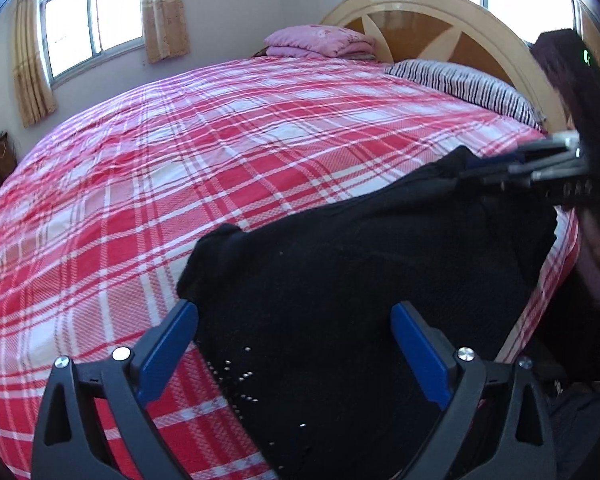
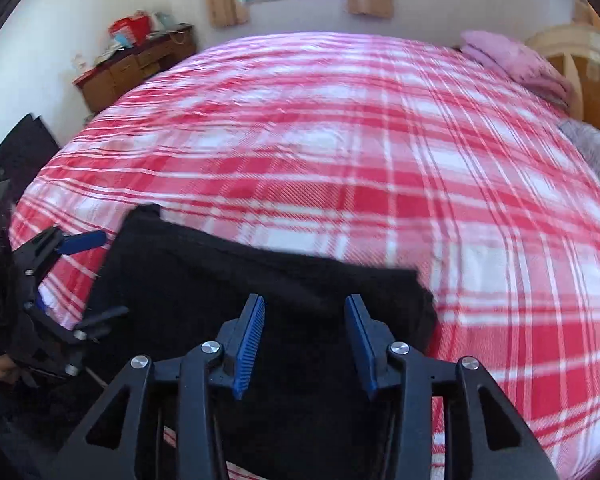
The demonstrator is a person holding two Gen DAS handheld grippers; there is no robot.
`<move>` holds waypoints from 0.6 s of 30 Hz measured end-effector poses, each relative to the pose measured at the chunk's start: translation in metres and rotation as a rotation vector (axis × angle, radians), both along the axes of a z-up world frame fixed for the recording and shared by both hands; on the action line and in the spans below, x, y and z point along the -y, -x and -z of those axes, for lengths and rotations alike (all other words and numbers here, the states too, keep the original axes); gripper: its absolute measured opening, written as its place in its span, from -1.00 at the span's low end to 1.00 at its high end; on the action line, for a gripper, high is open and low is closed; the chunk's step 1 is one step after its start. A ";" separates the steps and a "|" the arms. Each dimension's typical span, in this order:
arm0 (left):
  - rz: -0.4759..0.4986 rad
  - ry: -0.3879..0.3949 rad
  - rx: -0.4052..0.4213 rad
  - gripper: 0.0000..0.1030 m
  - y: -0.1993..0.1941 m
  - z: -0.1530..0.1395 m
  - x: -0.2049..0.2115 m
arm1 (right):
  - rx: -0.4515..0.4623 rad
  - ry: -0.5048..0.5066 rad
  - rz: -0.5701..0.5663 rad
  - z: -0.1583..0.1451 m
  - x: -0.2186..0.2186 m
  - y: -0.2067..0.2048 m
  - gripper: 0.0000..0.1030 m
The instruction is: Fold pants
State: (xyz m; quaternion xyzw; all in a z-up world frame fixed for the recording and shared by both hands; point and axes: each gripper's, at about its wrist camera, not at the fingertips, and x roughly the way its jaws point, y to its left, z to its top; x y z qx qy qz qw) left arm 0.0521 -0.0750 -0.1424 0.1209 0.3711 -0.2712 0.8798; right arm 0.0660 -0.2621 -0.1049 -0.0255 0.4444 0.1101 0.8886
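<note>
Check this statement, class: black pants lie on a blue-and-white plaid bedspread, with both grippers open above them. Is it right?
One detail is wrong: the bedspread is red-and-white plaid, not blue, as the right wrist view shows. The rest stands: the black pants lie on it, with the left gripper and right gripper open above them.

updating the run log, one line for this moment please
black pants folded on plaid bed | left gripper open | right gripper open

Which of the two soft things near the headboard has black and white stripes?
The striped pillow, lying flat beside the headboard. The other, the folded pink blanket, is plain pink and sits farther back in the corner.
</note>
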 end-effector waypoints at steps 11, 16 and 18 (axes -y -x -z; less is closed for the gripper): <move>0.016 -0.051 -0.040 1.00 0.029 0.022 -0.039 | -0.241 -0.268 -0.271 0.022 -0.107 -0.093 -0.14; 0.001 -0.011 -0.091 1.00 0.020 0.033 -0.044 | -0.353 -0.298 -0.285 0.052 -0.131 -0.111 -0.22; 0.004 -0.003 -0.094 1.00 0.019 0.035 -0.045 | -0.354 -0.324 -0.289 0.052 -0.131 -0.112 -0.57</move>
